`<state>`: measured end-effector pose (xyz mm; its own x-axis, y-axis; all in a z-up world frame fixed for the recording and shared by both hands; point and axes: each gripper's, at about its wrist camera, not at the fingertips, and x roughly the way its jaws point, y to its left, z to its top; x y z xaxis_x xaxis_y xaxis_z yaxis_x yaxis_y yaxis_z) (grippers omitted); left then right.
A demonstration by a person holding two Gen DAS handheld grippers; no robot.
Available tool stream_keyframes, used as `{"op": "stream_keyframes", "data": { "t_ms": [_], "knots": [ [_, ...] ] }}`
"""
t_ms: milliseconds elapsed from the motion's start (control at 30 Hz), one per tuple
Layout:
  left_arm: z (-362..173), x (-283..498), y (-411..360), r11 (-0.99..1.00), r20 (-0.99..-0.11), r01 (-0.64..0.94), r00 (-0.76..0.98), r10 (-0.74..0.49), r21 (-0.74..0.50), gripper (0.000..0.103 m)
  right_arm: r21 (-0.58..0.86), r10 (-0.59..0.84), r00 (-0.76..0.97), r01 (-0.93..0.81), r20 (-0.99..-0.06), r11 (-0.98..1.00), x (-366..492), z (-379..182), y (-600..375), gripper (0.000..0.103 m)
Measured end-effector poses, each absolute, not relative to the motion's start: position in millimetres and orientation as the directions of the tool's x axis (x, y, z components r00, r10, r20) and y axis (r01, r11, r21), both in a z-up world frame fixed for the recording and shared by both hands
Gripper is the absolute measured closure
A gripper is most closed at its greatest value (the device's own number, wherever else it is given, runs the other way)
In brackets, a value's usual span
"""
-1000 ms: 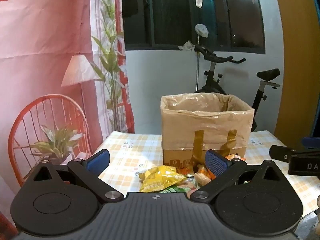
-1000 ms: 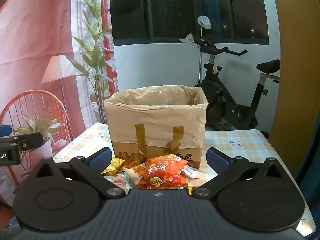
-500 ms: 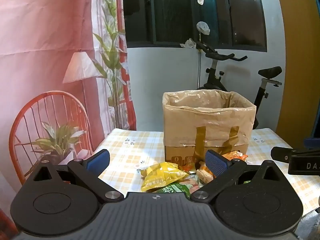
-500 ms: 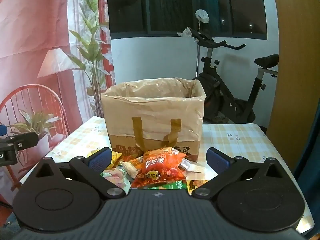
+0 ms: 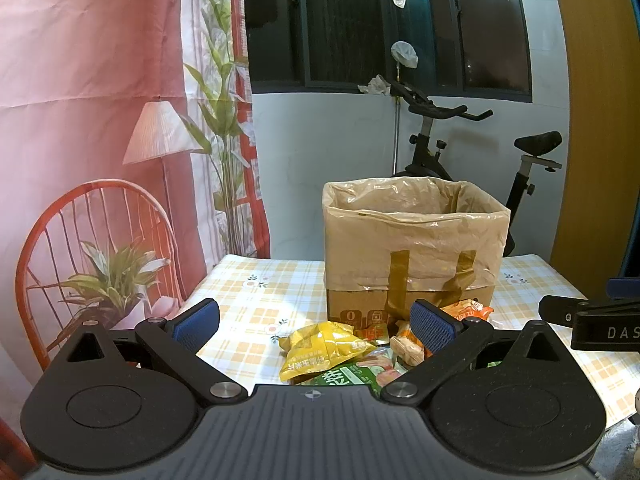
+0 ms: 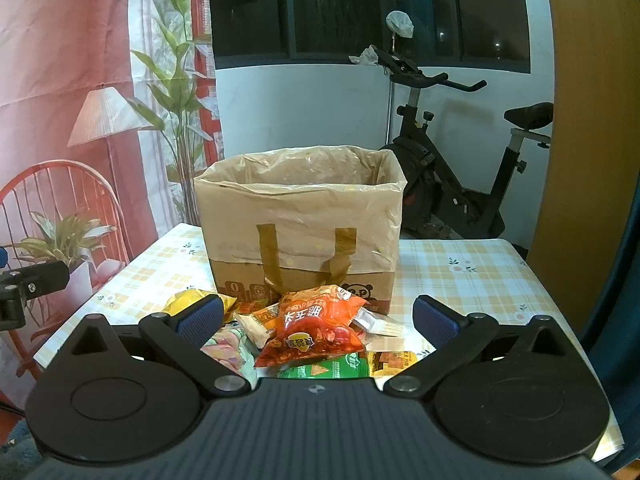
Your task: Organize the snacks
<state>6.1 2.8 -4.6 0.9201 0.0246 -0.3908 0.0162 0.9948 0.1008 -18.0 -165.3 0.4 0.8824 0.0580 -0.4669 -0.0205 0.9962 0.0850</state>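
A cardboard box lined with a tan plastic bag [image 5: 414, 240] [image 6: 300, 224] stands on a checked tablecloth. Several snack packets lie heaped in front of it: a yellow packet [image 5: 320, 350] [image 6: 188, 298], a red-orange packet [image 6: 316, 322], a green packet [image 5: 352, 376] [image 6: 332, 368]. My left gripper [image 5: 314, 322] hovers open above the yellow packet, holding nothing. Over the red-orange packet, my right gripper [image 6: 316, 318] also stands open and empty. Each gripper shows at the edge of the other's view.
The table [image 6: 472, 280] has bare cloth left and right of the box. Behind it stand an exercise bike [image 6: 452, 184], a white wall and a dark window. A pink printed backdrop [image 5: 100, 120] hangs on the left, an orange panel on the right.
Both grippers have risen and pulled back a little, so more of the snack heap and tablecloth shows. Both stay open. Nothing was picked up.
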Motion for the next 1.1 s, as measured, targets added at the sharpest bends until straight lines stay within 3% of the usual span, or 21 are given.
{"op": "stream_keyframes", "data": {
  "t_ms": [1100],
  "knots": [
    [-10.5,3.3,1.6,0.996,-0.396,0.015,0.918,0.022,0.09,0.001,0.083,0.056,0.881,-0.019,-0.469,0.996,-18.3,-0.5,-163.7,0.0]
  ]
}}
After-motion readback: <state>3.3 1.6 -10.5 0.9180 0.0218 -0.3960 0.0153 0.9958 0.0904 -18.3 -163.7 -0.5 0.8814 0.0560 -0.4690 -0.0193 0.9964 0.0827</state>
